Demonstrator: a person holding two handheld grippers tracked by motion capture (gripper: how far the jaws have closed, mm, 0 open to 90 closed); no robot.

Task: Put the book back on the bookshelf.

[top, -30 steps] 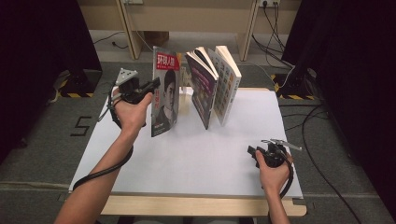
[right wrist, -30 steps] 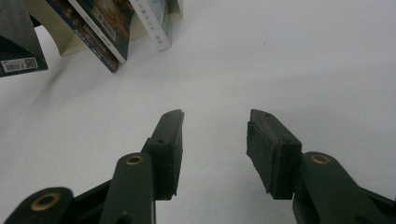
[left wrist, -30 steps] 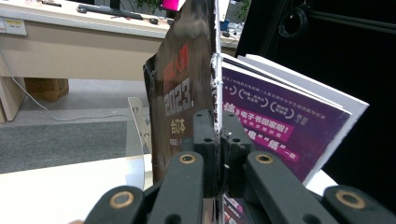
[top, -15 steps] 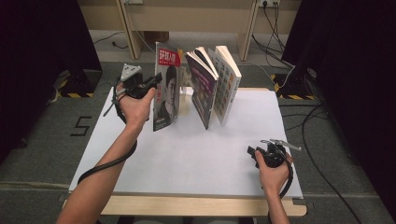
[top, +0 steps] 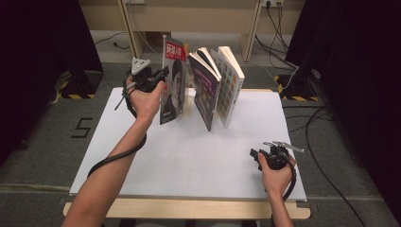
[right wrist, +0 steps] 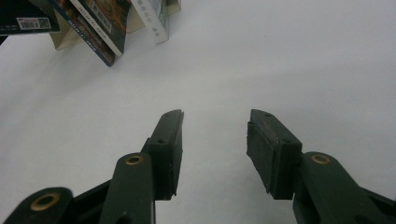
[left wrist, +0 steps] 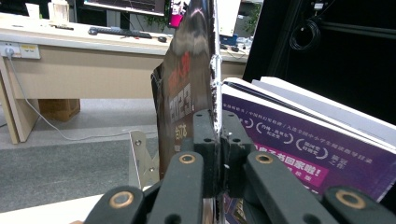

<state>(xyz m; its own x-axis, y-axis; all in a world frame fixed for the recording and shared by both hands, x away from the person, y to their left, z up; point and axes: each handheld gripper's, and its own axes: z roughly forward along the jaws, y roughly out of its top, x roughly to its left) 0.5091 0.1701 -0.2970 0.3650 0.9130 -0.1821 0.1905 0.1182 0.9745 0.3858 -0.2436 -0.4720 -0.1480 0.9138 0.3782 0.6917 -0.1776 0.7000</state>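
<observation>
Left gripper [top: 158,78] is pinching the magazine [top: 172,80] by its edge; jaws pressed tight on it in the left gripper view. The magazine stands upright just left of the purple book [top: 204,90], at the table's [top: 189,165] far side. Right gripper [top: 257,156] idles near the table's front right, jaws spread, nothing between them. Advice: keep the magazine vertical, slide it level toward the purple book, don't twist the thin cover, release only once it leans.
</observation>
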